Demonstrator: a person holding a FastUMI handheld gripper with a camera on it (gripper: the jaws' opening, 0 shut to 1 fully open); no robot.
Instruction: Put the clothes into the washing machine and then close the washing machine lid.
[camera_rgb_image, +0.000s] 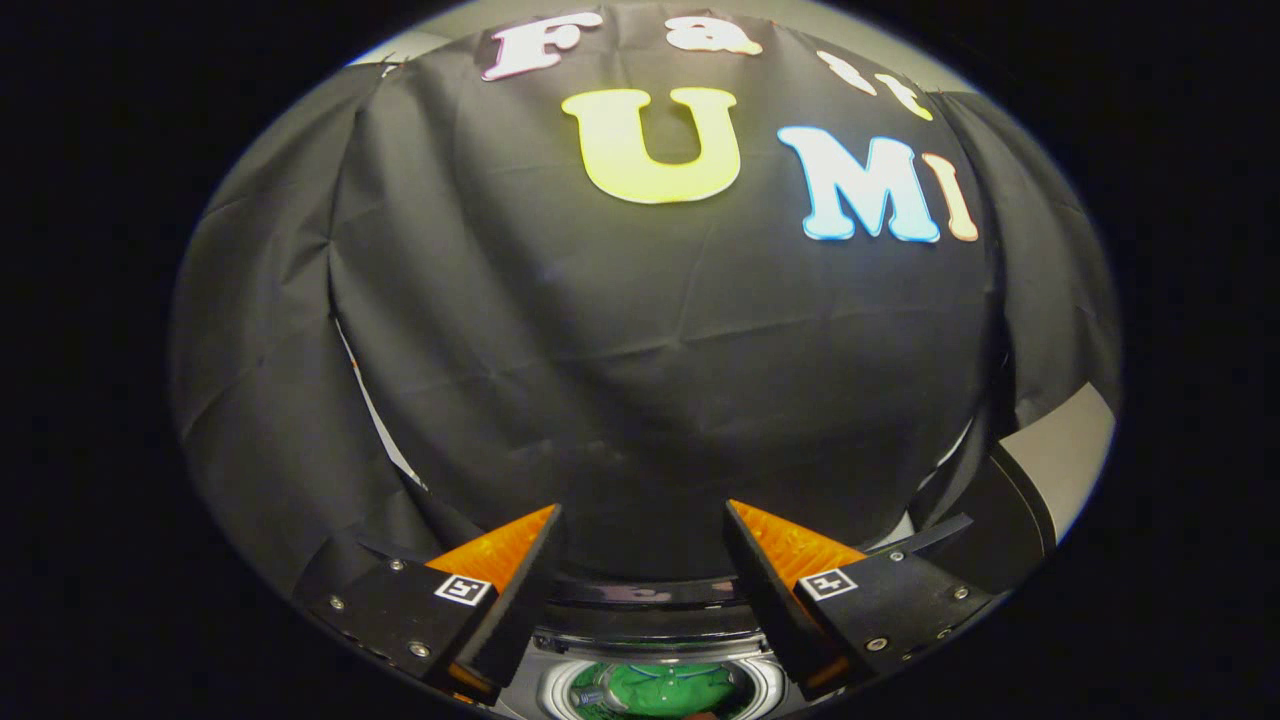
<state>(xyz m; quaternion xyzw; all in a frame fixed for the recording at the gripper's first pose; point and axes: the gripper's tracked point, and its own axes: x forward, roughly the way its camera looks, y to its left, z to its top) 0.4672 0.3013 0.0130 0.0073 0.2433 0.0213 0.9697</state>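
Note:
My gripper is open, with a wide gap and nothing between its fingers. It is raised above the washing machine, facing the black cloth wall. Below and between the fingers I see the machine's round drum opening with a pale rim. A green garment lies inside the drum. The dark back edge of the machine's top runs just beyond the opening. I cannot tell where the lid is.
The black cloth wall hangs close ahead, beyond the machine. A grey-and-black panel stands to the right of the right finger. A pale strip shows through a gap in the cloth on the left.

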